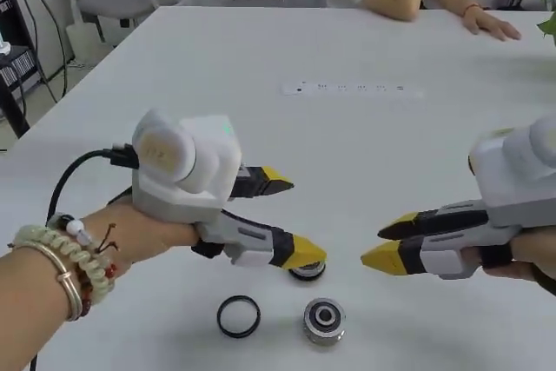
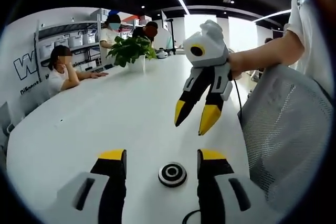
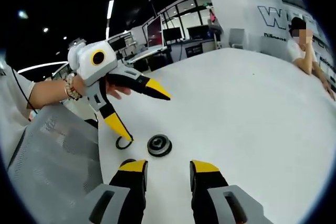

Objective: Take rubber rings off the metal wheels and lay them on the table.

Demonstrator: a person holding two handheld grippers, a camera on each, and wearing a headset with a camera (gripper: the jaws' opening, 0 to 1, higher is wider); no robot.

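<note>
Starting with the head view: the left gripper [image 1: 294, 219] is spread wide, its lower jaw hanging right over a dark-rimmed wheel [image 1: 306, 272] on the table [image 1: 347, 145]. Below that jaw, nearer the person, lie a loose ring [image 1: 238, 315] and a bare wheel [image 1: 324, 320]. The right gripper [image 1: 380, 245] points in from the opposite side, jaws a little apart, holding nothing. First risk: the two sets of tips are near each other, and a hasty reach could clash them over the wheel.

Left gripper view now: the wheel [image 2: 172, 174] sits between its own jaws, a touch toward the right-hand one. It looks free on a smooth top, so an off-centre close could well squirt it away.

Right gripper view: own jaws partly open and empty, a wheel [image 3: 159, 145] just ahead, the ring [image 3: 123, 142] beyond it, by the lower tip of the left gripper [image 3: 142, 111]. A careless sweep there could drag that ring.
</note>
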